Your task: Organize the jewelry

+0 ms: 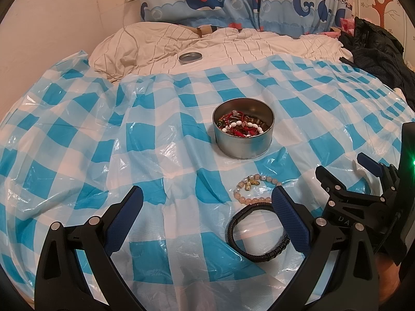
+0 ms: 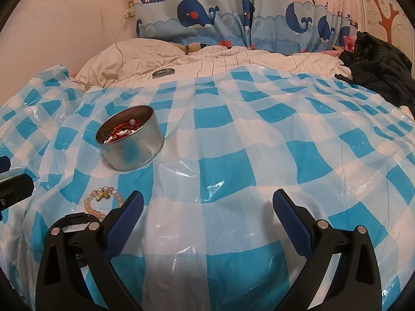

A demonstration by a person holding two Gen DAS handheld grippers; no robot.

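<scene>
A: Two pieces not yet in the round tin point(image 1: 243, 128): pink bead bracelet point(image 1: 253, 190) and black braided bracelet point(image 1: 255, 232), both flat on the checked plastic sheet point(image 1: 160, 140) over the bed, nearer than the tin and close together, possibly touching.

B: Tin itself already part full of red cord and white beads. Lid point(image 1: 190, 57) well apart, up on the striped bedding point(image 1: 155, 41).

A: Risks, as a judgement only: soft mattress under slick plastic, so a downward press may sink, wrinkle the film and pinch plastic along with the beads. Could also drag both bracelets at once, being so close. A nudge to the tin on that yielding surface could tip it and spill the lot.

B: Left tongs point(image 1: 206, 206): spread wide, nothing held, low over the sheet, pointing up the bed toward the tin, right-hand finger over the edge of both bracelets.

A: Right tongs point(image 2: 207, 206): likewise wide apart and empty, hovering over bare sheet, bracelets off beside the left-hand finger. Seen from the left wrist view just beside the other tool, on its right.

B: Bit of a hand at the lower right corner there, otherwise hidden.
</scene>
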